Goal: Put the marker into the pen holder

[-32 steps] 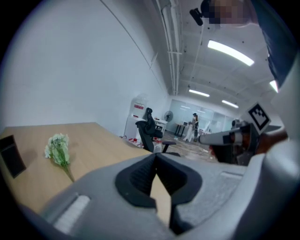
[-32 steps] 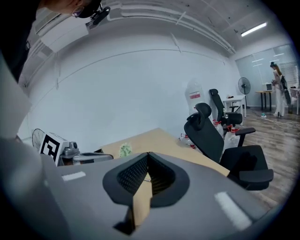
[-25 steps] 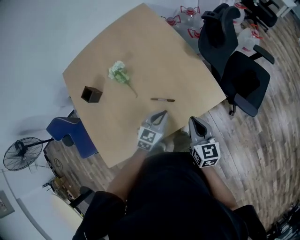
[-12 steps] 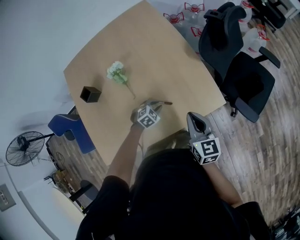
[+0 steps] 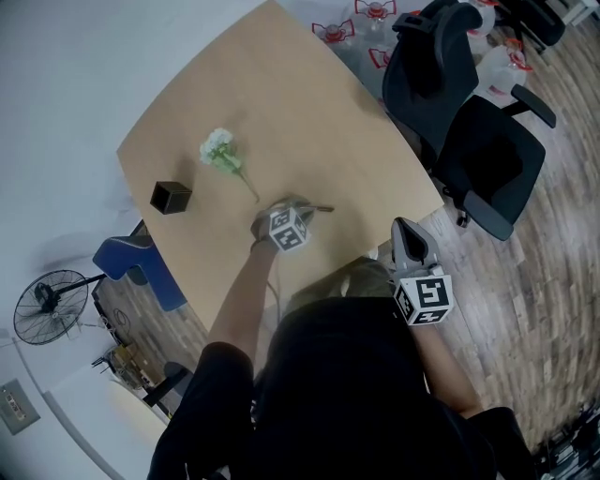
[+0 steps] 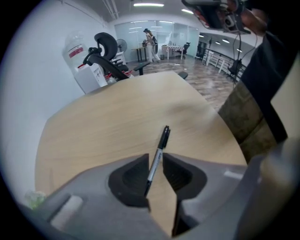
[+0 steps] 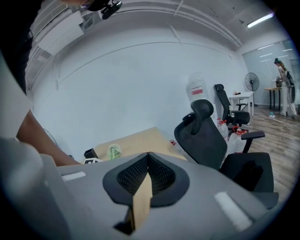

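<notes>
A black-and-silver marker (image 6: 158, 152) lies flat on the wooden table (image 5: 281, 103), its tip end showing past the gripper as a thin marker (image 5: 323, 208). My left gripper (image 6: 156, 158) hangs over it with the marker between its jaws; the jaws are opening and a gap shows on each side of the barrel. In the head view the left gripper (image 5: 292, 204) covers most of the marker. The black square pen holder (image 5: 171, 197) stands far left on the table, and as a small pen holder (image 7: 90, 153) in the right gripper view. My right gripper (image 7: 148, 154) is shut and empty, held off the table's near edge as the right gripper (image 5: 410, 234).
A bunch of pale green flowers (image 5: 221, 151) lies between the pen holder and the marker. A black office chair (image 5: 469, 141) stands right of the table, with water bottles (image 5: 352, 23) behind it. A blue seat (image 5: 141, 267) and a floor fan (image 5: 47, 305) are at the left.
My left gripper has gone forward from the table's near edge to the marker and now straddles it. The right gripper has stayed by the table's edge.
</notes>
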Available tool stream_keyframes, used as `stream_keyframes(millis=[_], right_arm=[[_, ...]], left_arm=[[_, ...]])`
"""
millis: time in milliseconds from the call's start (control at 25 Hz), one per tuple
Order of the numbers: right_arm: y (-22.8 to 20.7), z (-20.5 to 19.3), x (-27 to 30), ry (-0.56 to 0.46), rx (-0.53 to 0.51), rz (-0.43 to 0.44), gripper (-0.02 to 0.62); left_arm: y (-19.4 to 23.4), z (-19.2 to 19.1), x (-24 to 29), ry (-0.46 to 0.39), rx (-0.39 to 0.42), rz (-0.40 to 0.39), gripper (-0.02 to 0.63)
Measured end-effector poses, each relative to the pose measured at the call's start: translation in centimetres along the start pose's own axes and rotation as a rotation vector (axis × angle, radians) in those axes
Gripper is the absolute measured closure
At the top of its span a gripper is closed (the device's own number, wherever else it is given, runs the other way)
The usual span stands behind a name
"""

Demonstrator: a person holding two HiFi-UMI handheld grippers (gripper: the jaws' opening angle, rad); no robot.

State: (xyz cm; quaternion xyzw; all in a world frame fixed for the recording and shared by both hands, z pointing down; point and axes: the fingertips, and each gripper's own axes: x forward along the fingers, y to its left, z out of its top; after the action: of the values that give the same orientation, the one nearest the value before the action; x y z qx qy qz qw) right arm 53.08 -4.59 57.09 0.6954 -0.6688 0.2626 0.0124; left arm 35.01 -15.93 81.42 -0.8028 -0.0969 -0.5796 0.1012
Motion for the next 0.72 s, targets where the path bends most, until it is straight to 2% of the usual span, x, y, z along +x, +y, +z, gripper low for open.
stream_keyframes(millis=[160, 400, 600, 720], right_arm=[[-2.7, 1.2, -1.3, -0.044, 0.071, -0.073, 0.595], [-4.2, 1.2, -2.0, -0.044, 0.061, -0.098, 0.595], [-3.8, 0.0, -1.7, -0.023, 0.062, -0.092, 0.595], [-2.2, -0.7, -1.5, -0.001, 0.046, -0.065, 0.595]], left_arm=[[-0.3, -0.1, 1.4, 0.049, 0.100, -0.011, 0.543], [-1.0, 0.0, 2.2, 0.131, 0.186, -0.023, 0.558], [-0.8, -0.2, 1.8, 0.105, 0.101, 0.014, 0.560], [-1.2, -0.3, 0.4, 0.021, -0.005, 0.047, 0.560]])
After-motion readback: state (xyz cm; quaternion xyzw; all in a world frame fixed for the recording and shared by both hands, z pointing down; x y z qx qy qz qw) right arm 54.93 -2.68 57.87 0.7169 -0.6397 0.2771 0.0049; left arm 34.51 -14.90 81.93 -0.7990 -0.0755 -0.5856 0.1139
